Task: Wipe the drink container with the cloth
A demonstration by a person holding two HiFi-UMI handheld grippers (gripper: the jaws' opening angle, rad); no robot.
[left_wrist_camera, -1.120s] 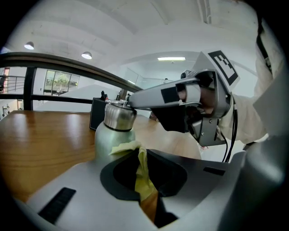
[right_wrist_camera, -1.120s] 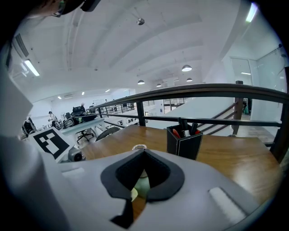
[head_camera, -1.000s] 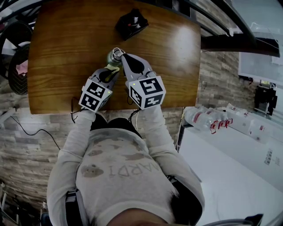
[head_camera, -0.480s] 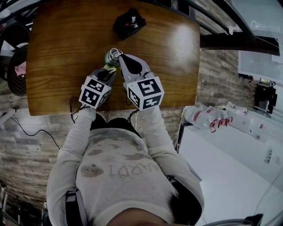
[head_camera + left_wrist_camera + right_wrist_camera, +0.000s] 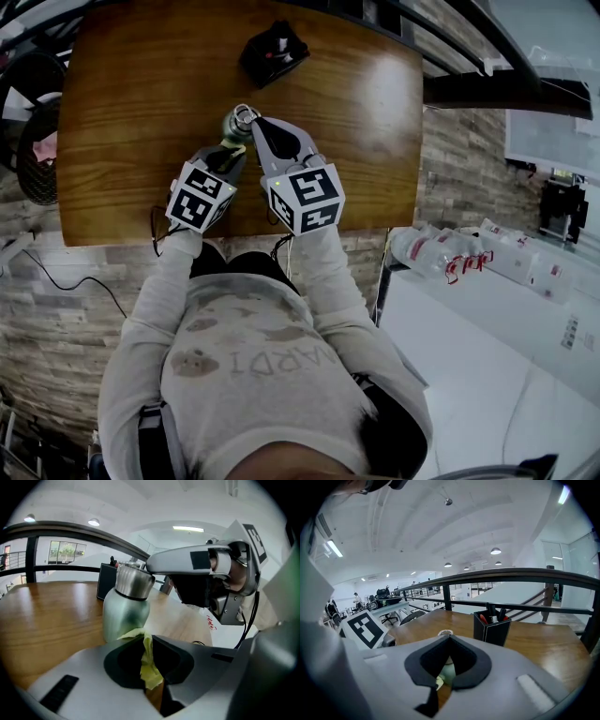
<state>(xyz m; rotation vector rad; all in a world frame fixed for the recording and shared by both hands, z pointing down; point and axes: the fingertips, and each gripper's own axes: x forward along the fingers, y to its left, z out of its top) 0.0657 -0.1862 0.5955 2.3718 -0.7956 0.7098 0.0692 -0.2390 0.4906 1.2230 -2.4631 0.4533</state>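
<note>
**Pressing the cloth onto the bottle: position change and task status**

1. Change observed. Compared with the head view of one second ago, both marker cubes are seen displaced slightly toward the insulated bottle (image 5: 236, 123). Most of this shift was completed in the first half-second, and almost no motion is recorded since. The bottle is found in the same place, upright on the wooden table (image 5: 131, 94), near the black pen holder (image 5: 274, 52).

2. Left gripper (image 5: 144, 638). The jaws are closed tight on a yellow-green cloth (image 5: 147, 667). A fold of the cloth is pushed out past the jaw tips and is laid against the lower green wall of the bottle.

3. Right gripper (image 5: 450, 639). The jaws are drawn almost fully together at the bottle's steel top. The lid ring is seen just beyond the tips and the green body in the gap between the pads. A steadying hold on the top is judged likely, though the exact contact cannot be resolved.

4. Meaning for the task. Wiping is judged to be under way at the near lower side of the body. The small travel recorded suggests a short stroke or a settling of pressure. The far side and the steel neck are judged not yet covered, so the cloth must be carried round or the bottle turned.
</note>
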